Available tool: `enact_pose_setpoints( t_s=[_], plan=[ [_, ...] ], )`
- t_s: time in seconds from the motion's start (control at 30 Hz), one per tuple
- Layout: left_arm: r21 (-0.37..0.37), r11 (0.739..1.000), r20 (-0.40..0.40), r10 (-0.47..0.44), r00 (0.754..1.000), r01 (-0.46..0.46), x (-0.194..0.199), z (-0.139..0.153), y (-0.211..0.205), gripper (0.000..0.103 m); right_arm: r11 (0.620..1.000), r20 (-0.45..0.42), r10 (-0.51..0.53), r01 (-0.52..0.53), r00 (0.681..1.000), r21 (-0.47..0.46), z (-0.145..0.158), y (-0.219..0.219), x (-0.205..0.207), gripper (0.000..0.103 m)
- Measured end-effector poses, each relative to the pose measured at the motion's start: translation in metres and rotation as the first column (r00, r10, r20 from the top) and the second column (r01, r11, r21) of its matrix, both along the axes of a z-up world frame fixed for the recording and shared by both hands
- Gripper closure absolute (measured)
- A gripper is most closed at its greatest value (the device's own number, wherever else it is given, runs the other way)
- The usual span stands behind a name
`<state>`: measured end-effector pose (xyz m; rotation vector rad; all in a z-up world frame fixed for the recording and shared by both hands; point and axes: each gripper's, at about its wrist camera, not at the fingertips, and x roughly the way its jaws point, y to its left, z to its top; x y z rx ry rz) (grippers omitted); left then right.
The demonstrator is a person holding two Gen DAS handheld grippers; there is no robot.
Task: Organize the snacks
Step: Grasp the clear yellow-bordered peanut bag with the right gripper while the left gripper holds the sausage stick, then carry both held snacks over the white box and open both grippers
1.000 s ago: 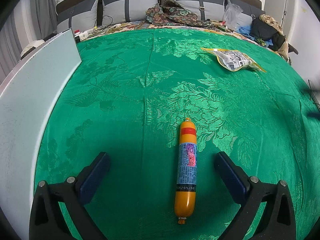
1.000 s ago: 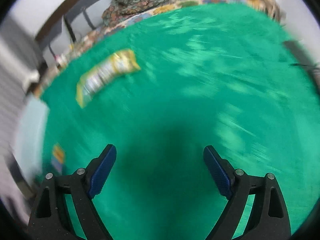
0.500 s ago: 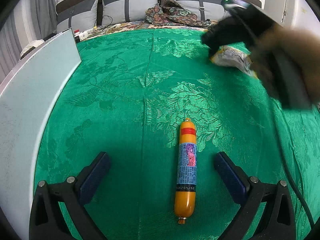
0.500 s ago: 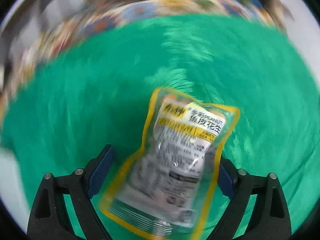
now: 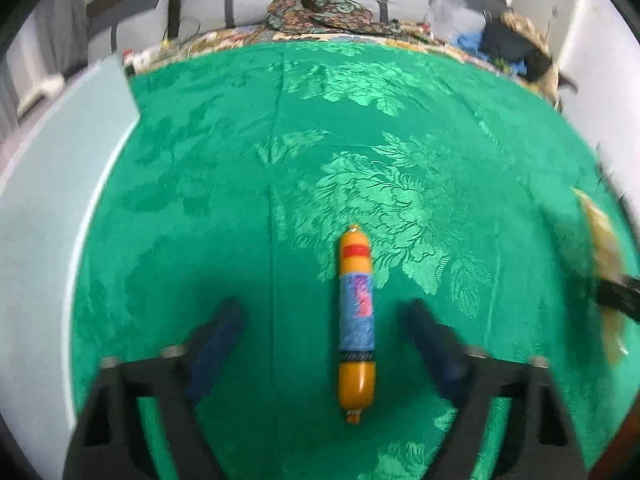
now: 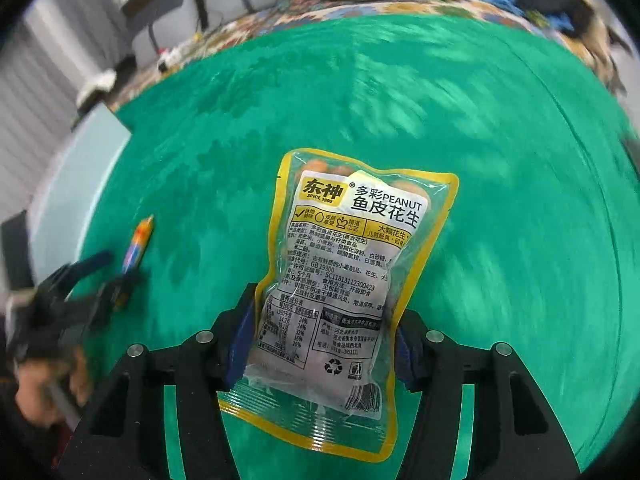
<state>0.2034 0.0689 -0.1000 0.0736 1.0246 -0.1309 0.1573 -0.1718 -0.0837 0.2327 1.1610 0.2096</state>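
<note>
An orange sausage stick point(image 5: 357, 320) with a blue label lies on the green cloth point(image 5: 360, 140), between the fingers of my left gripper point(image 5: 324, 332), nearer the right finger. The left gripper is open around it and blurred by motion. My right gripper point(image 6: 324, 344) is shut on a yellow-edged clear peanut bag point(image 6: 348, 264) and holds it above the cloth. The bag point(image 5: 604, 256) shows blurred at the right edge of the left wrist view. The sausage point(image 6: 138, 244) and the left gripper point(image 6: 92, 280) show at the left of the right wrist view.
A pale grey-white board point(image 5: 60, 200) runs along the left side of the cloth. Cushions, a patterned fabric heap point(image 5: 320, 12) and bags point(image 5: 508, 44) lie beyond the far edge.
My right gripper closed on the peanut bag and carried it from the far right of the cloth toward the near right. My left gripper's fingers have come closer together around the sausage.
</note>
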Motion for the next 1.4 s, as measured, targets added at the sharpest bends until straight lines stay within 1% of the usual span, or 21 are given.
enact_pose_setpoints(
  t_s=[0.03, 0.07, 0.1, 0.13, 0.23, 0.27, 0.4, 0.5, 0.57, 0.63, 0.73, 0.8, 0.9, 0.97, 1.0, 1.03, 1.07, 1.13, 1.17, 1.23, 1.4],
  plan=[
    [-0.013, 1.000, 0.004, -0.024, 1.000, 0.024, 0.001, 0.003, -0.007, 0.080, 1.000, 0.006, -0.023, 0.023, 1.000, 0.014, 0.001, -0.005, -0.010, 0.043],
    [0.010, 0.999, -0.008, -0.034, 0.999, 0.034, 0.003, 0.006, -0.014, 0.087, 0.998, 0.010, -0.048, 0.048, 0.999, 0.031, 0.003, -0.009, -0.024, 0.043],
    [0.019, 0.999, -0.022, -0.041, 0.999, 0.041, 0.005, 0.007, -0.017, 0.088, 0.997, 0.014, -0.070, 0.069, 0.997, 0.047, 0.004, -0.015, -0.035, 0.043],
    [-0.004, 0.999, -0.030, -0.044, 0.999, 0.044, 0.005, 0.008, -0.016, 0.088, 0.994, 0.020, -0.094, 0.092, 0.995, 0.064, 0.005, -0.021, -0.048, 0.043],
    [-0.141, 0.990, -0.041, 0.002, 0.999, -0.007, -0.008, 0.015, 0.003, 0.088, 0.994, 0.040, -0.093, 0.090, 0.995, 0.066, 0.016, -0.017, -0.055, 0.043],
    [-0.216, 0.976, -0.044, 0.026, 0.999, -0.035, -0.016, 0.020, 0.014, 0.088, 0.996, 0.055, -0.078, 0.075, 0.995, 0.057, 0.021, -0.015, -0.056, 0.043],
    [-0.397, 0.909, -0.015, 0.129, 0.992, -0.124, -0.054, 0.051, 0.058, 0.088, 0.999, 0.114, -0.018, 0.013, 0.993, 0.046, 0.045, 0.004, -0.058, 0.043],
    [-0.494, 0.855, 0.044, 0.206, 0.978, -0.158, -0.086, 0.093, 0.099, 0.088, 0.995, 0.179, 0.049, -0.063, 0.983, 0.071, 0.076, 0.037, -0.050, 0.043],
    [-0.511, 0.842, 0.091, 0.253, 0.963, -0.173, -0.104, 0.122, 0.129, 0.088, 0.987, 0.222, 0.105, -0.129, 0.969, 0.093, 0.097, 0.067, -0.045, 0.043],
    [-0.503, 0.842, 0.129, 0.298, 0.946, -0.196, -0.116, 0.144, 0.162, 0.088, 0.967, 0.262, 0.176, -0.217, 0.949, 0.133, 0.124, 0.106, -0.037, 0.043],
    [-0.446, 0.849, 0.162, 0.386, 0.908, -0.282, -0.137, 0.165, 0.218, 0.088, 0.912, 0.320, 0.296, -0.366, 0.900, 0.185, 0.161, 0.184, -0.026, 0.043],
    [-0.364, 0.855, 0.165, 0.449, 0.878, -0.368, -0.148, 0.164, 0.252, 0.088, 0.868, 0.345, 0.371, -0.454, 0.862, 0.202, 0.177, 0.236, -0.023, 0.043],
    [-0.231, 0.845, 0.150, 0.522, 0.840, -0.483, -0.165, 0.147, 0.294, 0.086, 0.795, 0.364, 0.479, -0.570, 0.799, 0.205, 0.188, 0.317, -0.026, 0.042],
    [-0.146, 0.824, 0.126, 0.564, 0.816, -0.547, -0.176, 0.131, 0.314, 0.068, 0.747, 0.368, 0.541, -0.633, 0.756, 0.202, 0.183, 0.369, -0.028, 0.035],
    [-0.115, 0.808, 0.115, 0.588, 0.801, -0.577, -0.182, 0.125, 0.321, 0.042, 0.731, 0.354, 0.563, -0.650, 0.747, 0.207, 0.176, 0.387, -0.028, 0.029],
    [-0.096, 0.796, 0.119, 0.605, 0.787, -0.597, -0.192, 0.121, 0.325, 0.022, 0.718, 0.320, 0.591, -0.664, 0.740, 0.208, 0.165, 0.408, -0.027, 0.028],
    [-0.074, 0.781, 0.141, 0.624, 0.768, -0.621, -0.203, 0.119, 0.327, 0.018, 0.717, 0.281, 0.613, -0.670, 0.738, 0.194, 0.154, 0.424, -0.026, 0.028],
    [-0.051, 0.767, 0.177, 0.637, 0.750, -0.640, -0.217, 0.121, 0.327, 0.014, 0.724, 0.236, 0.630, -0.670, 0.740, 0.166, 0.140, 0.438, -0.026, 0.028],
    [-0.038, 0.765, 0.194, 0.637, 0.746, -0.643, -0.225, 0.123, 0.324, 0.012, 0.725, 0.240, 0.627, -0.668, 0.741, 0.167, 0.136, 0.436, -0.029, 0.028],
    [-0.022, 0.753, 0.214, 0.646, 0.733, -0.658, -0.234, 0.126, 0.324, 0.001, 0.731, 0.253, 0.622, -0.665, 0.741, 0.151, 0.134, 0.427, -0.035, 0.028],
    [0.020, 0.703, 0.250, 0.685, 0.685, -0.711, -0.242, 0.144, 0.313, 0.001, 0.764, 0.293, 0.605, -0.643, 0.740, 0.047, 0.142, 0.405, -0.046, 0.027]
  ],
)
